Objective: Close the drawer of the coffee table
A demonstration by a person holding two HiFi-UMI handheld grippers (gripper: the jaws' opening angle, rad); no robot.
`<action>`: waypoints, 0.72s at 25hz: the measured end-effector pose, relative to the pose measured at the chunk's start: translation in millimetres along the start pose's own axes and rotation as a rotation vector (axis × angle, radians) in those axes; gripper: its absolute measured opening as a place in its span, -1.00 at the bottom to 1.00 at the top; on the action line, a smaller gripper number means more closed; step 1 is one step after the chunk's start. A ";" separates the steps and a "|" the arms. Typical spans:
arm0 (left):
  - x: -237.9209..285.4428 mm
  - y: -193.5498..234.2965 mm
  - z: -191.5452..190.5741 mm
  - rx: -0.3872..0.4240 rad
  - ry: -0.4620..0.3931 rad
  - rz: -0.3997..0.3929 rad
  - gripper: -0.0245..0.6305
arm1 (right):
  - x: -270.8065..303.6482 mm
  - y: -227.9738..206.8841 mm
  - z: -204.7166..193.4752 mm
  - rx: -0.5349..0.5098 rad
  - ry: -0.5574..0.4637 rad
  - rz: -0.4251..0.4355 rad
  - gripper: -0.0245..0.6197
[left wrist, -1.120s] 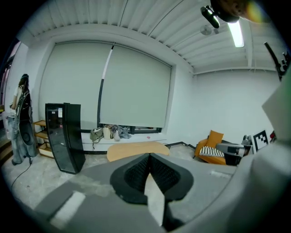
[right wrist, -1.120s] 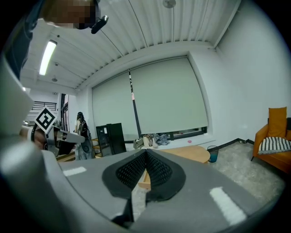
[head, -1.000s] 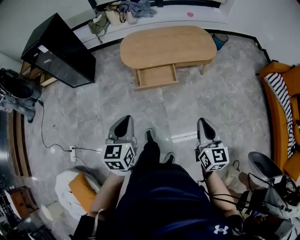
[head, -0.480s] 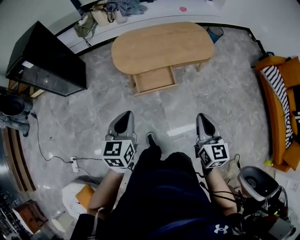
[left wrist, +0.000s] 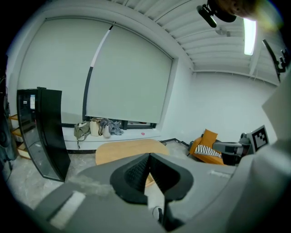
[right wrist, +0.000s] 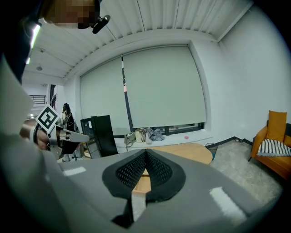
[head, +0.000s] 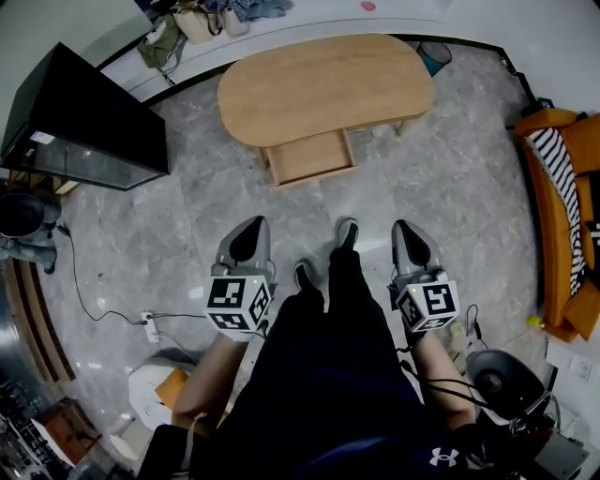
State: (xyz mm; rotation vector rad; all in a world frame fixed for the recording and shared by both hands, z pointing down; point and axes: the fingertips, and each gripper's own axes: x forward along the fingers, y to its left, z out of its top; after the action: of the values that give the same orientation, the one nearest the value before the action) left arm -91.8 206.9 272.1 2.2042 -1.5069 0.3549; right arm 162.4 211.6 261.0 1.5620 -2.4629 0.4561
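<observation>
An oval wooden coffee table (head: 323, 86) stands on the grey stone floor ahead of me, and its drawer (head: 312, 157) is pulled out toward me. My left gripper (head: 249, 236) and right gripper (head: 410, 239) are both shut and empty, held at waist height well short of the drawer. In the left gripper view the table (left wrist: 120, 151) shows just past the shut left gripper (left wrist: 149, 157). In the right gripper view the table (right wrist: 191, 152) and a bit of the drawer (right wrist: 142, 182) show behind the shut right gripper (right wrist: 146, 152). My feet step between the grippers.
A black cabinet (head: 84, 122) stands at the left. An orange sofa with a striped cushion (head: 562, 187) lines the right wall. Bags (head: 192, 19) sit on the window ledge behind the table. A cable and power strip (head: 145, 323) lie on the floor at left.
I have walked toward the table, which now sits closer and larger in the head view. Both grippers stayed shut and came forward with me. One foot has stepped ahead.
</observation>
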 end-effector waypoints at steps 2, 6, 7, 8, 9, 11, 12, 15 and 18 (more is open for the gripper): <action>11.3 0.7 3.9 0.008 0.005 0.007 -0.92 | 12.3 -5.9 -1.7 0.025 0.003 0.015 -0.92; 32.7 6.9 20.5 0.016 0.005 0.040 -0.92 | 42.1 -21.5 6.9 0.027 0.019 0.049 -0.92; 38.5 8.8 24.8 0.019 0.002 0.049 -0.92 | 50.7 -25.9 11.4 0.030 0.016 0.059 -0.92; 45.1 11.2 28.6 0.022 0.000 0.058 -0.92 | 60.2 -30.7 15.8 0.032 0.014 0.069 -0.92; 52.6 13.8 31.6 0.023 0.000 0.070 -0.92 | 70.4 -36.2 19.2 0.030 0.014 0.079 -0.92; 68.7 17.8 34.7 0.015 0.006 0.092 -0.92 | 90.0 -48.0 23.1 0.017 0.029 0.096 -0.92; 76.3 18.2 35.2 0.010 0.012 0.100 -0.92 | 98.7 -53.3 24.8 0.012 0.038 0.107 -0.92; 99.9 18.0 36.6 0.012 0.036 0.114 -0.92 | 125.3 -70.6 30.9 0.003 0.056 0.138 -0.92; 125.7 24.2 35.8 0.035 0.061 0.140 -0.92 | 156.7 -91.1 29.7 0.005 0.076 0.167 -0.92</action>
State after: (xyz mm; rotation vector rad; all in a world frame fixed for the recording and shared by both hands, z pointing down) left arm -68.9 79.5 302.5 2.0995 -1.6378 0.4926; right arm 178.0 32.2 297.5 1.3196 -2.5457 0.5374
